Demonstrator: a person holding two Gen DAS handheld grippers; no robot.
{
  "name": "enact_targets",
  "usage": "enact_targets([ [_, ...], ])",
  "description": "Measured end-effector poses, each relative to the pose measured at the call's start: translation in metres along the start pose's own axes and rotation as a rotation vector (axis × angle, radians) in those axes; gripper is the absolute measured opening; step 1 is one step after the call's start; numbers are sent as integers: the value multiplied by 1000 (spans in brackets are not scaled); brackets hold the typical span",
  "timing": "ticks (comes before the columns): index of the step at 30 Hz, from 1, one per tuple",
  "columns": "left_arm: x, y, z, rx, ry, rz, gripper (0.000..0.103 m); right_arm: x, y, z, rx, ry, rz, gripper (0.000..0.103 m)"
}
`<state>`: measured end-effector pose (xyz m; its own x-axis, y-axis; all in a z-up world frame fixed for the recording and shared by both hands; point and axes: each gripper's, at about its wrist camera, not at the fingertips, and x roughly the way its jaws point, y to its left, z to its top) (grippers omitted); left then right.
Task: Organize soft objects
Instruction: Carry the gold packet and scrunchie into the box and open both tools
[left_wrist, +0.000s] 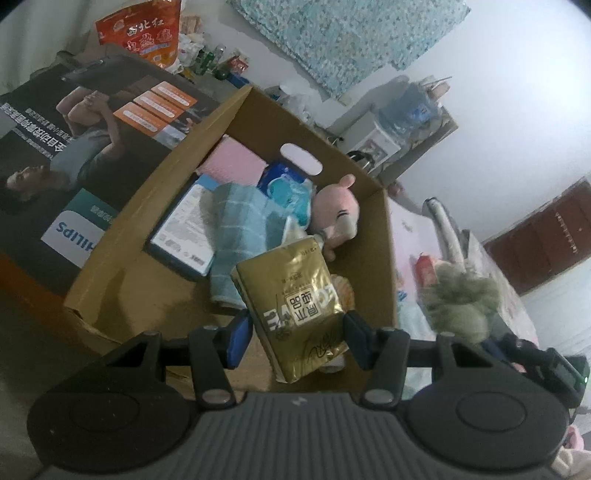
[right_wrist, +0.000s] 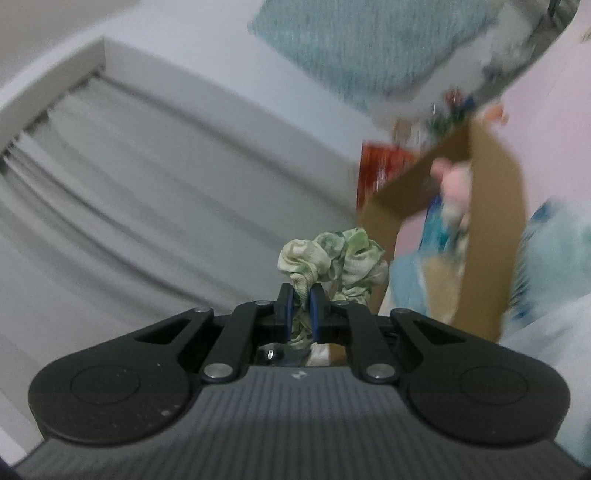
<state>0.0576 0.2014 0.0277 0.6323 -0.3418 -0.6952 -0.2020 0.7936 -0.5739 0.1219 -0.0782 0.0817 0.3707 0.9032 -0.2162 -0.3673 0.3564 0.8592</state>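
Observation:
My left gripper (left_wrist: 295, 334) is shut on a gold spouted pouch (left_wrist: 295, 306) and holds it over the near part of an open cardboard box (left_wrist: 155, 206). Inside the box lie a pink plush toy (left_wrist: 338, 214), a blue checked towel (left_wrist: 240, 229), a blue packet (left_wrist: 286, 188), a pink pad (left_wrist: 232, 162) and a dark flat pack (left_wrist: 184, 229). My right gripper (right_wrist: 303, 301) is shut on a green-and-white scrunchie (right_wrist: 332, 264), held up left of the box (right_wrist: 491, 236). The scrunchie also shows blurred in the left wrist view (left_wrist: 461, 299).
A large dark Philips carton (left_wrist: 74, 147) stands left of the box. A red snack bag (left_wrist: 147, 33) and bottles sit behind it. A bed with pink sheet (left_wrist: 413, 229) lies to the right. A white curtain (right_wrist: 129, 184) fills the right wrist view's left side.

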Motion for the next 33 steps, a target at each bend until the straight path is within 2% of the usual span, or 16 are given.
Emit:
enact_targets([
  [4,9,8,1,29,25,33,55,49,2,-17,1,123,-49,8],
  [9,22,12,5,104,53,147,56,85,-1,-29,-15,232,-124,8],
  [14,32,14,10,177,72,241,57,109,2,-36,-63,290,-214,11],
  [21,44,7,9,273,77,302,60,129,-5,-48,-130,379,-340,16],
  [28,42,7,10,289,60,324,60,134,-3,-49,-180,397,-381,25],
  [33,35,8,9,286,31,337,66,130,3,-46,-241,351,-395,29],
])
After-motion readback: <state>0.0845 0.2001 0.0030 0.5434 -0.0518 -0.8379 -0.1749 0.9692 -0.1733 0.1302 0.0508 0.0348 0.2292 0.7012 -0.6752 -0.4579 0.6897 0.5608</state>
